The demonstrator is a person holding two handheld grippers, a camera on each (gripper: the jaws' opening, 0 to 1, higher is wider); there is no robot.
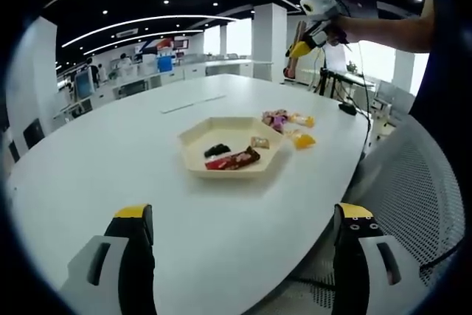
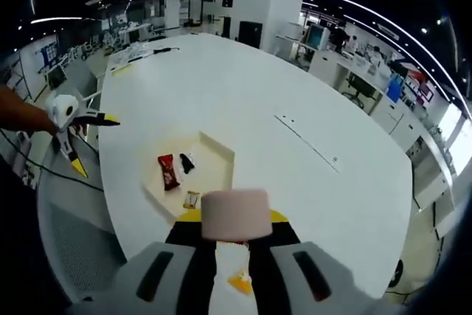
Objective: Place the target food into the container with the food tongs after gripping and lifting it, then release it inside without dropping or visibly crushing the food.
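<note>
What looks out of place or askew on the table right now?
Nothing is spilled or damaged. The hexagonal tray sits flat with a red wrapped bar, a dark piece and a small snack inside. A few wrapped snacks lie loose beside it. The right gripper is shut on a pink marshmallow-like piece that looks uncrushed.

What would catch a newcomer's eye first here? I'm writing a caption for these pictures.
Probably the pale hexagonal tray on the big white oval table, holding a red wrapped snack bar and a small dark piece. Just beyond it lies a loose cluster of pink and orange wrapped sweets. In the right gripper view, a pink cylindrical marshmallow-like piece looms close.
</note>
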